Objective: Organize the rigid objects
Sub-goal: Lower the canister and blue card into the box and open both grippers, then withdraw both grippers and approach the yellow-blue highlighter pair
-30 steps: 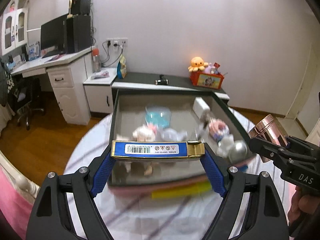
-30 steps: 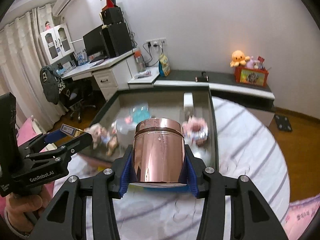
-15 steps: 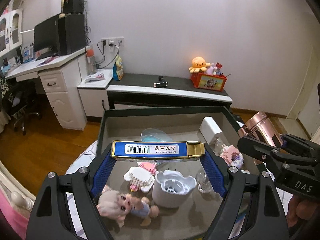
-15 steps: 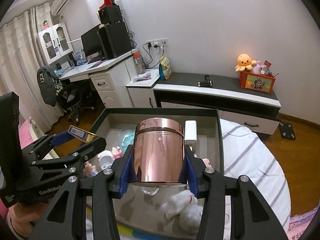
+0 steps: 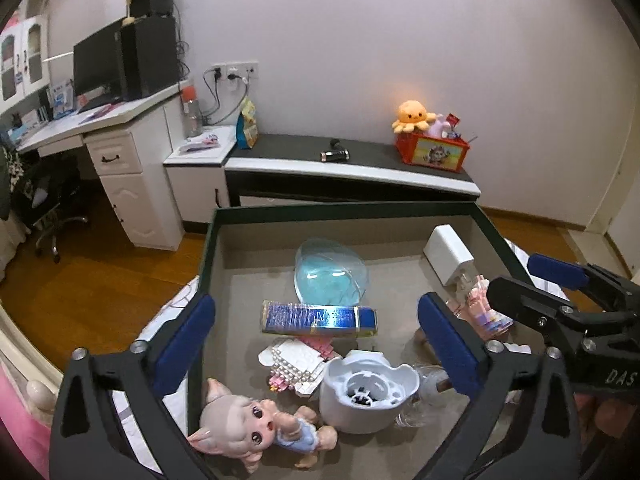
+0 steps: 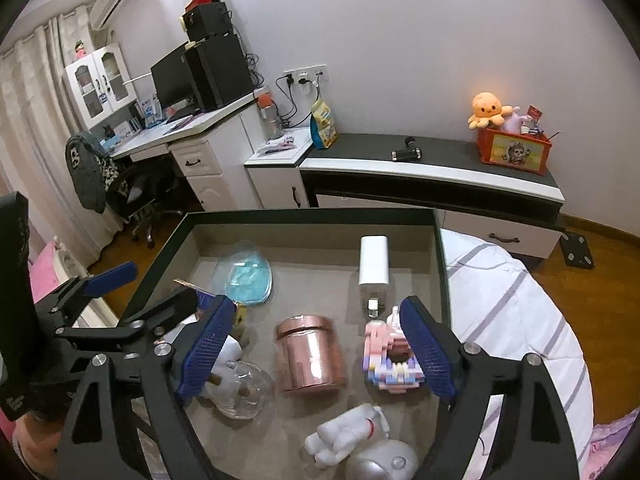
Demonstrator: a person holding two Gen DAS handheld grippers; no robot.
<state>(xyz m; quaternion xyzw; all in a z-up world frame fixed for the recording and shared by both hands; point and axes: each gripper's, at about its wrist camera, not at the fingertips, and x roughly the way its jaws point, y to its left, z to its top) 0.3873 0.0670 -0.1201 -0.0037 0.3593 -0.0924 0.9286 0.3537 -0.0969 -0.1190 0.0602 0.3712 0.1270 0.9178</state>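
Observation:
A dark open box (image 5: 212,248) (image 6: 312,214) holds several toys. My left gripper (image 5: 316,340) is open above it; a blue and gold flat box (image 5: 319,318) lies inside between its fingers, resting on a white brick model (image 5: 296,364). My right gripper (image 6: 316,352) is open over the box; a copper tin (image 6: 310,354) stands upright on the floor of the box between its fingers. The right gripper also shows at the right of the left wrist view (image 5: 560,292).
In the box lie a doll (image 5: 248,428), a white cup-like toy (image 5: 366,392), a clear blue dome (image 5: 330,276), a white block (image 6: 374,260), a pink brick model (image 6: 390,360), a clear globe (image 6: 244,392) and a white figure (image 6: 352,436). A striped bedsheet (image 6: 512,312) lies beneath.
Both grippers moved over the box and opened. The blue and gold flat box dropped from the left gripper and the copper tin from the right gripper; both now rest inside the box.

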